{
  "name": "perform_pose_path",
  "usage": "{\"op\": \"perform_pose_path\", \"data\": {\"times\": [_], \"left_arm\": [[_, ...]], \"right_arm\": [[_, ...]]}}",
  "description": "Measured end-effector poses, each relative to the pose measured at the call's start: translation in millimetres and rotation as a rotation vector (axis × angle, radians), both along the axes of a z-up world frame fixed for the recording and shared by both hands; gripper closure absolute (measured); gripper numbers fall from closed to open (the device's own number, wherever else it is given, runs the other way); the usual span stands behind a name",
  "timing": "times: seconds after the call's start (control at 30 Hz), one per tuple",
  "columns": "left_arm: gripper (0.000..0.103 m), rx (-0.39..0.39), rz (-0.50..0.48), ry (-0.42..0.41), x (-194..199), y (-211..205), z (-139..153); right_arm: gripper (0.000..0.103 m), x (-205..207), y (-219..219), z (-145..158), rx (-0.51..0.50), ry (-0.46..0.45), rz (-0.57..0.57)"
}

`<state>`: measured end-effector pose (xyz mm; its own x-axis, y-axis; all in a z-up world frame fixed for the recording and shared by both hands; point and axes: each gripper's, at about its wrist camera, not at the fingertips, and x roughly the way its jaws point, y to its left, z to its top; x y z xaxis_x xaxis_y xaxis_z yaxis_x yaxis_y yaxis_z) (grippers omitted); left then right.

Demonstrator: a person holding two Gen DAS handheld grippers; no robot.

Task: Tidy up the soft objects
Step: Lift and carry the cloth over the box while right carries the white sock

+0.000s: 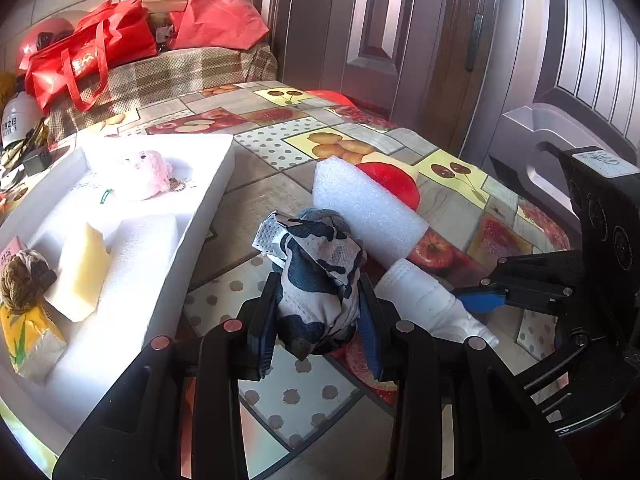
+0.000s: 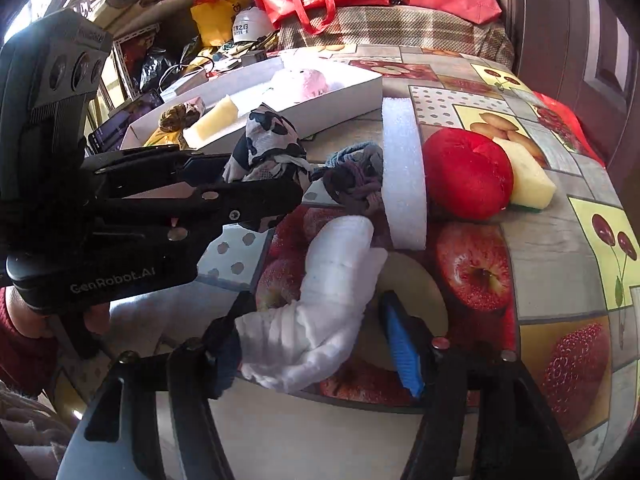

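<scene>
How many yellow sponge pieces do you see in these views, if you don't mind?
2. One yellow sponge lies in the white tray, beside the white foam pad. The other sits on the table against the red cushion. More may be hidden.

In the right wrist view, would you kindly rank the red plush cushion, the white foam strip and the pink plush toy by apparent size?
1. white foam strip and red plush cushion: look alike, unranked.
2. pink plush toy: smallest, though farthest from the camera, so unsure.
</scene>
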<state>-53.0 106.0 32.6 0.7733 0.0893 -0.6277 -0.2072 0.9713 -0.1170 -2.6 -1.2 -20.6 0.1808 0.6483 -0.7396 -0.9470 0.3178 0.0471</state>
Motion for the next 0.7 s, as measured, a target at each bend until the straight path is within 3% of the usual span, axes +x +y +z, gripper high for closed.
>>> {"op": "perform_pose_path", "data": {"times": [0.13,0.27,0.4,0.5,0.57,0.7], "left_arm": [[0.068,0.003,0.007,-0.012,-1.1,-0.8,1.5],[0.068,0.021,0.027,-0.058,-9.0,-2.9,5.9],[0.068,0.068,0.047,-0.143,-24.6,-9.3,15.0],[0.068,0.121,0.068,-0.213,-38.1,-15.7,21.7],[0.068,0.152,0.078,-0.246,-44.7,-20.1,24.6],[0.068,0.179,0.095,-0.264,-52.9,-21.4,27.1]], "right_arm": [[0.065,5.8,-6.5,1.0,0.023,0.004,0.011],[0.065,6.5,-28.8,11.5,0.134,0.007,0.014],[0.065,-2.9,-53.7,36.6,0.334,-0.1,-0.009],[0.065,-6.4,-63.3,51.3,0.466,-0.237,-0.092],[0.065,-6.0,-62.2,52.9,0.505,-0.303,-0.135],[0.065,4.5,-57.0,53.8,0.524,-0.282,-0.18]]}}
